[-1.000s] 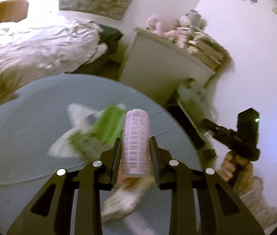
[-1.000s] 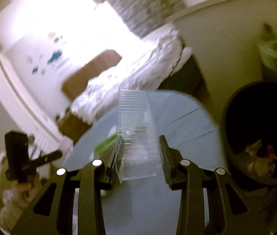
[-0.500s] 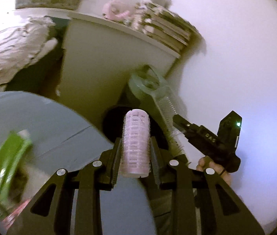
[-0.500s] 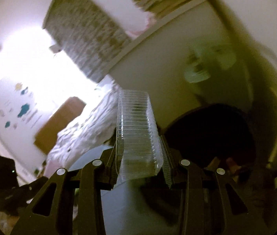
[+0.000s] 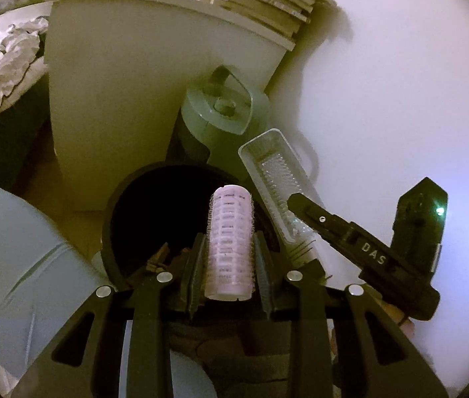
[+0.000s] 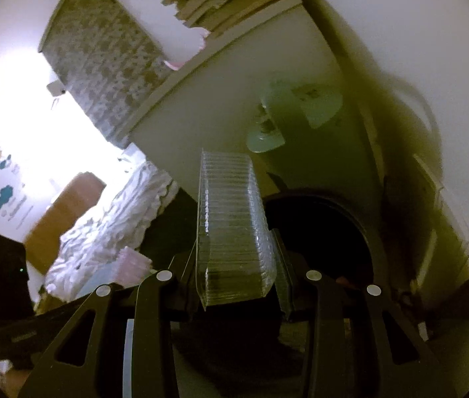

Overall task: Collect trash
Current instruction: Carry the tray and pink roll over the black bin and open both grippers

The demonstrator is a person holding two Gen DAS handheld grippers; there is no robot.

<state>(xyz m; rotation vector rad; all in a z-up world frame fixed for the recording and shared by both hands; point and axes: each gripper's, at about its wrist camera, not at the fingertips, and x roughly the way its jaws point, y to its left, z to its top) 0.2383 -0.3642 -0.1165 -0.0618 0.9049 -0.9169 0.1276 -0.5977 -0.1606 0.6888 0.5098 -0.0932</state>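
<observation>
White cabinet (image 5: pixel 141 99) behind; round black trash bin (image 5: pixel 115 219) on the floor beside the grey-blue table (image 5: pixel 19 248); left gripper (image 5: pixel 229 258) clamped on a pink mesh hair roller (image 5: pixel 229 242) above the bin's mouth; right gripper (image 6: pixel 236 272) clamped on a clear ribbed plastic tray (image 6: pixel 231 219), likewise over the bin (image 6: pixel 333 219).

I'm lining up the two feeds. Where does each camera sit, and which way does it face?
Left wrist: on the left gripper, facing the bin; shows its fingers clamping the roller, plus the right gripper.
Right wrist: on the right gripper, facing the bin; shows its fingers clamping the tray.
Shared: bin, cabinet, roller, tray.
</observation>
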